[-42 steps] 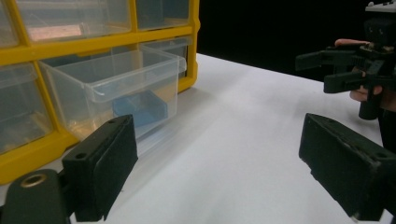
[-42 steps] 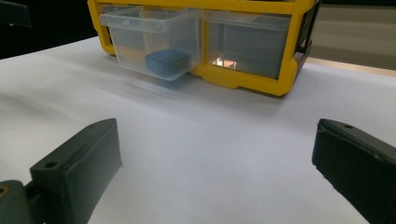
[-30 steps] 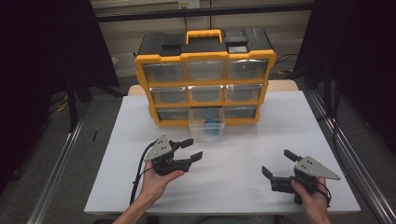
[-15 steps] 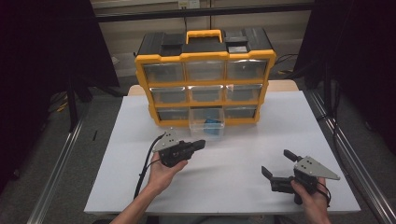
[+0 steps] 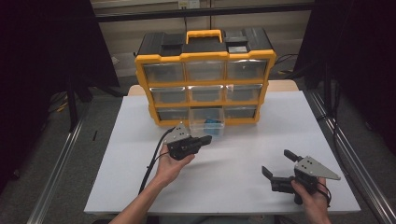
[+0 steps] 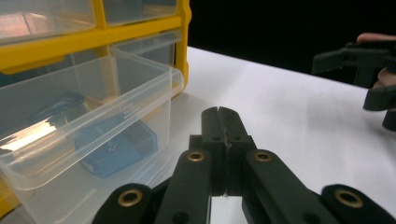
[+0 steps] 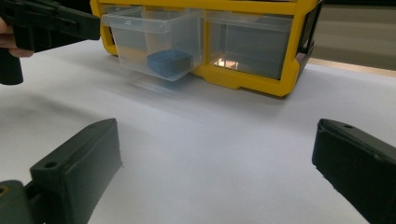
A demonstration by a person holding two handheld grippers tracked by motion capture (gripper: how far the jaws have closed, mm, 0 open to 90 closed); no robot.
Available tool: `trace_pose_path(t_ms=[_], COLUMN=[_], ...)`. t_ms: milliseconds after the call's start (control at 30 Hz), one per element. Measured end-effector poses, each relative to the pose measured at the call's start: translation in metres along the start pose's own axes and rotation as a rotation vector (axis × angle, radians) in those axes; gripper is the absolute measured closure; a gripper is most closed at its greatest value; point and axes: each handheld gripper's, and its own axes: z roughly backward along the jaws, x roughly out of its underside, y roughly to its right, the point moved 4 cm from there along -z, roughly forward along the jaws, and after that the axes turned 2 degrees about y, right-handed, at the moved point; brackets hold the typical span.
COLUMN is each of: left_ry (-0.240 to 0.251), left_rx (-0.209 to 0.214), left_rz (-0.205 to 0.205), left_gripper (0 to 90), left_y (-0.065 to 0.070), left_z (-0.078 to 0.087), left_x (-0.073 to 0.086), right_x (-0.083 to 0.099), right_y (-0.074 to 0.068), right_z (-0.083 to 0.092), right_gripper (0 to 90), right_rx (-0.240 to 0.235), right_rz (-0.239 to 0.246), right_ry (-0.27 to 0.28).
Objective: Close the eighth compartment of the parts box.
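A yellow and black drawer cabinet [image 5: 205, 58] stands at the back of the white table [image 5: 243, 186]. Its bottom middle clear drawer [image 5: 206, 116] is pulled out, and a blue object [image 5: 213, 123] lies inside. My left gripper [image 5: 208, 139] is shut with nothing between its jaws, its tips just in front of that drawer. In the left gripper view the shut tips [image 6: 218, 112] sit right of the drawer [image 6: 93, 107] and blue object [image 6: 116, 147], apart from both. My right gripper [image 5: 276, 162] rests open and empty near the table's front right. In its own view the drawer [image 7: 154, 42] holds the blue object [image 7: 169, 61].
The cabinet's other clear drawers [image 5: 205, 93] are pushed in. Metal rails [image 5: 350, 158] run along both sides of the table, with dark floor beyond. White tabletop lies between the two grippers. A cable [image 5: 152, 168] trails from the left gripper along the forearm.
The left gripper's jaws have shut on nothing, and the hand has moved forward and right toward the open drawer. The right gripper has stayed where it was.
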Motion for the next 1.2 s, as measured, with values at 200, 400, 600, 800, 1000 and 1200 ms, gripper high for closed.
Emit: trace_pose_path(t_ms=[200, 400, 600, 800, 1000, 1200], left_ry=[-0.034, -0.054, -0.081, -0.102, -0.114, -0.126], left_rx=[-0.022, -0.04, -0.054, -0.064, -0.083, -0.094], left_rz=[0.025, 0.03, 0.022, 0.018, 0.034, 0.031], left_gripper=[90.0, 90.0, 90.0, 90.0, 90.0, 90.0], left_y=[-0.014, -0.022, -0.027, -0.029, -0.036, -0.038], left_z=[-0.007, -0.011, -0.013, -0.018, -0.019, -0.021], left_x=[0.004, 0.003, 0.002, -0.001, 0.001, 0.002], right_x=[0.0, 0.0, 0.0, 0.0, 0.0, 0.0], right_y=[0.0, 0.0, 0.0, 0.0, 0.0, 0.0], right_z=[0.0, -0.001, 0.0, -0.001, 0.0, 0.0], right_gripper=[1.2, 1.2, 1.2, 1.2, 1.2, 1.2], right_rx=[0.002, 0.001, 0.001, 0.002, 0.003, 0.002], right_rz=[0.004, 0.001, 0.001, 0.001, 0.0, 0.001], right_ry=[0.0, -0.001, -0.003, -0.002, -0.003, -0.003])
